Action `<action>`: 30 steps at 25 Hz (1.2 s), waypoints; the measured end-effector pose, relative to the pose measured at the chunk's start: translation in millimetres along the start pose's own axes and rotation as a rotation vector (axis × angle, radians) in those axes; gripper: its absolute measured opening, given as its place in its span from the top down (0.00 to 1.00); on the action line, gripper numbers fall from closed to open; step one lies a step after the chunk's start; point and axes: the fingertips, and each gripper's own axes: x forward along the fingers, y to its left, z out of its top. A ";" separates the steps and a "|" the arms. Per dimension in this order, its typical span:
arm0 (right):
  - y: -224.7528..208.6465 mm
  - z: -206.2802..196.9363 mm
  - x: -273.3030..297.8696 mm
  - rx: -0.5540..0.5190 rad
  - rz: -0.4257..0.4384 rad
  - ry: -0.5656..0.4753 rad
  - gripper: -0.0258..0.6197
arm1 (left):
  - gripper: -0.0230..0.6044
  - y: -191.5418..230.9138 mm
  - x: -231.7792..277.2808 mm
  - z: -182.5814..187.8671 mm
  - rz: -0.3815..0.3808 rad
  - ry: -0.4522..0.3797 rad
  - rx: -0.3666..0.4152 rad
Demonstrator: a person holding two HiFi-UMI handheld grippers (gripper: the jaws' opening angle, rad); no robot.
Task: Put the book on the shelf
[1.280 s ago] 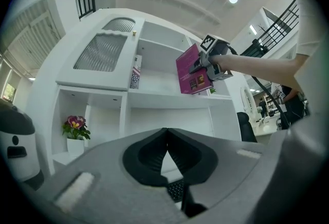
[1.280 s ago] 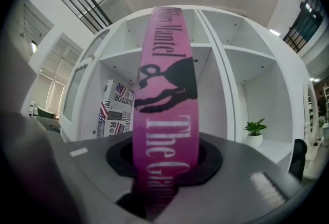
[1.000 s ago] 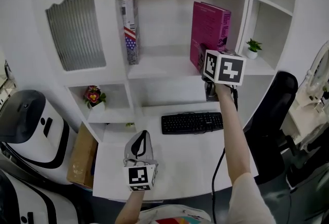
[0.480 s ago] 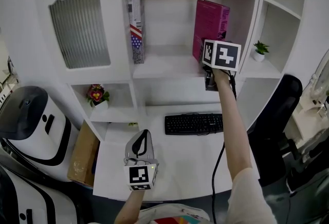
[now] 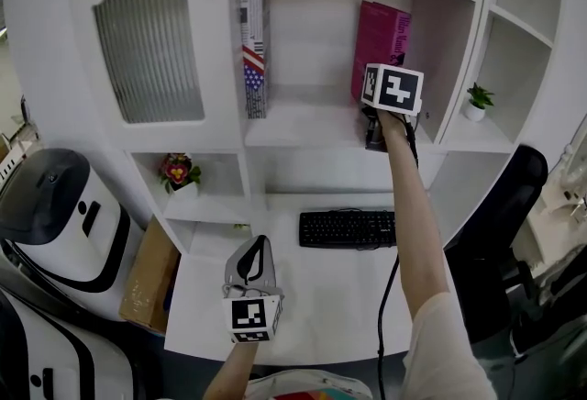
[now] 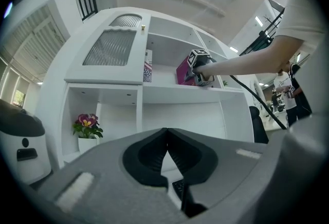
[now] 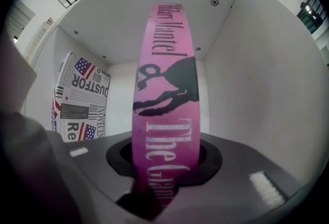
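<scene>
One pink book [image 5: 379, 38] stands upright in the shelf [image 5: 303, 126] bay, spine at twelve o'clock from the right hand-held gripper [image 7: 165, 164] pinching it; the left hand-held gripper [image 6: 165, 141], pressed together, hangs above the worktop [image 5: 330, 297]

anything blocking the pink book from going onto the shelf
Nothing visible does. The right gripper holds the pink book upright inside the shelf compartment, near its right side. The only other book stands apart at the left side.
</scene>
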 end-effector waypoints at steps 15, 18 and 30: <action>-3.6 0.8 32.9 0.012 -0.008 0.008 0.73 | 0.96 15.4 14.5 -4.0 0.039 0.016 0.001; -3.0 2.1 33.6 0.010 -0.004 0.006 0.73 | 0.96 13.1 15.7 -2.9 0.037 0.010 0.001; 0.8 -1.7 33.3 0.024 0.047 -0.015 0.72 | 0.96 21.1 9.2 15.6 0.066 -0.030 0.042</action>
